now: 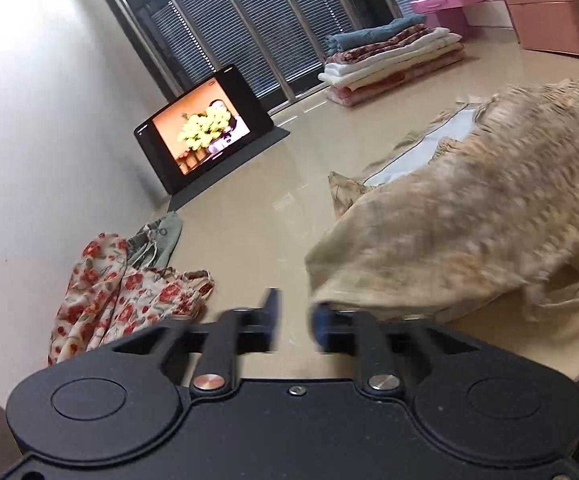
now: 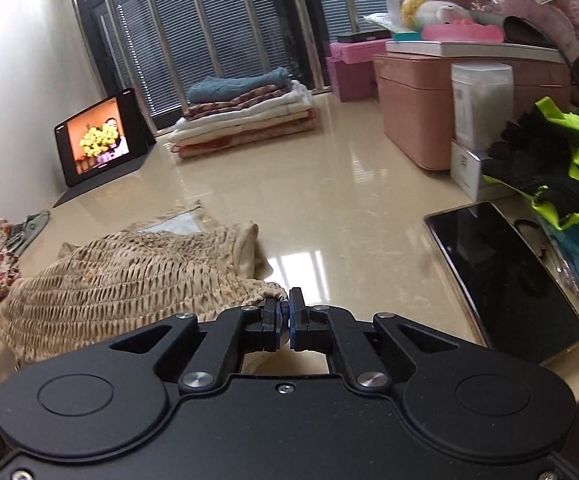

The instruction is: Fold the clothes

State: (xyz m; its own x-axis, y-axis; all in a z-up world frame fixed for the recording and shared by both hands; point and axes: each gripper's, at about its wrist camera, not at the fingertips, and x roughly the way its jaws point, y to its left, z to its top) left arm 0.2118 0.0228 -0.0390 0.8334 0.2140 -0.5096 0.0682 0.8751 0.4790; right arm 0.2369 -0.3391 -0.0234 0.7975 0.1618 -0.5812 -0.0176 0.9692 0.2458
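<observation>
Motion-blurred left gripper (image 1: 295,322) (garment (image 1: 469,236) too)

Glossy beige counter (image 2: 329,208) is bearing a smocked tan garment (image 2: 121,280), folded clothes stack (image 2: 245,120), propped tablet (image 2: 97,140), floral cloth (image 1: 121,292), phone (image 2: 501,280) and pink box (image 2: 413,120).
</observation>
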